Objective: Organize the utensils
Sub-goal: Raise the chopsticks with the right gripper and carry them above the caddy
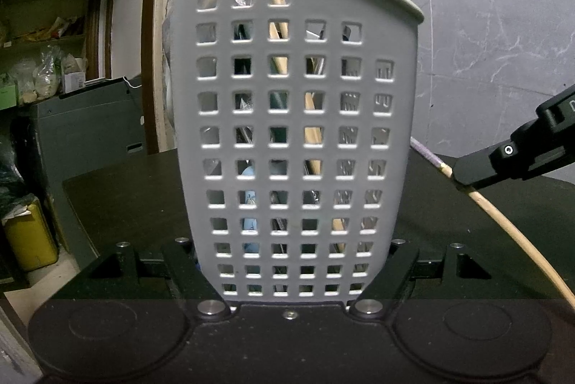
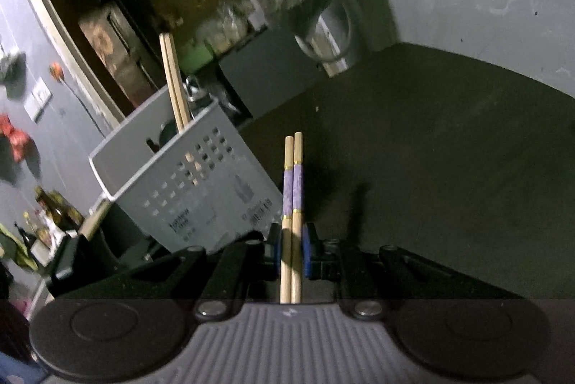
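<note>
On the left side, close in front of the left claw (image 1: 291, 270), stands a grey perforated caddy (image 1: 298, 118) on the dark worktop (image 1: 122, 204), its lower part between the two spread fingers (image 1: 187, 267); looks braced there, though true contact at the walls cannot be told. Through the square holes, visible several utensils already inside: pale wooden sticks, something blue, some metal pieces, not clear enough to name. From the right wrist view, seen also a pair of plain wooden chopsticks (image 2: 174, 85) rising above the rim of the caddy (image 2: 187, 182). Further right, the right claw (image 2: 291, 254) pressed together on a pair of chopsticks (image 2: 293, 190), pale wood with a lilac patterned band edged in gold, the two sticks lying side by side and pointing forward past the blue pads (image 2: 307, 251). Held above the worktop (image 2: 431, 150), just beside the caddy, not yet over its opening. Step in hand, by judgement: carrying this pair to the caddy while the other side steadies it. Next move probably calls for lifting higher, turning the sticks nearly upright over the rim, then lowering into a free part before loosening the pinch. Thin, smooth sticks, so likely to slip or splay if the grip loosens early.
</note>
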{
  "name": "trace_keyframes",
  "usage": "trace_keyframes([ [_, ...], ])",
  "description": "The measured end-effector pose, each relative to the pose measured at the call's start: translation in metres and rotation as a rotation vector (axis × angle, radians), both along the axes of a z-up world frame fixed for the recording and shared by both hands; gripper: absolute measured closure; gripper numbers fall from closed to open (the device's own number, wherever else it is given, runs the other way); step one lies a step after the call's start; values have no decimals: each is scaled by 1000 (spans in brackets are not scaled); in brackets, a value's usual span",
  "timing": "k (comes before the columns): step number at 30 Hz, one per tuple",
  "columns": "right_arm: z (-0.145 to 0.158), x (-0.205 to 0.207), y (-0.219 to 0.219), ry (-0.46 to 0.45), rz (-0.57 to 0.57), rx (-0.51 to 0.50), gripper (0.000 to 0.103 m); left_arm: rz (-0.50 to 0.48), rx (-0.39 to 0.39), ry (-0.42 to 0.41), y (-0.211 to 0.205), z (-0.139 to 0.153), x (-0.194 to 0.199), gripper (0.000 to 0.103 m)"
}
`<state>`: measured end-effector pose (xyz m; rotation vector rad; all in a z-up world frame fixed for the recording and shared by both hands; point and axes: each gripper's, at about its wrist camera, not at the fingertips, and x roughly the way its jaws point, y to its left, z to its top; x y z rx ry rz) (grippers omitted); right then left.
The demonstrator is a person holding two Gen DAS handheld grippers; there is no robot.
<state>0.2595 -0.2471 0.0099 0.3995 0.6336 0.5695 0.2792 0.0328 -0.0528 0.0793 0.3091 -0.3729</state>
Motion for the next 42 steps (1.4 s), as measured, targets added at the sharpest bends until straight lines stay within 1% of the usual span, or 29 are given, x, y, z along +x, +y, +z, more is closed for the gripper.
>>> trace_keyframes([
  [3, -1, -4, -3, -12, -5, 26, 90, 0, 0, 0, 0, 0, 0, 27],
  [9, 6, -1, 2, -58, -33, 63, 90, 1, 1, 2, -1, 1, 0, 27],
  [19, 36, -5, 5, -187, -47, 91, 90, 0, -2, 3, -1, 1, 0, 27],
  [27, 49, -3, 10, -242, -42, 106, 90, 0, -2, 4, -1, 1, 1, 27],
  [34, 80, -5, 9, -340, -44, 101, 90, 0, -2, 5, -1, 1, 1, 27],
  [42, 120, -2, 23, -452, -3, 85, 90, 0, -1, 6, -1, 1, 1, 27],
])
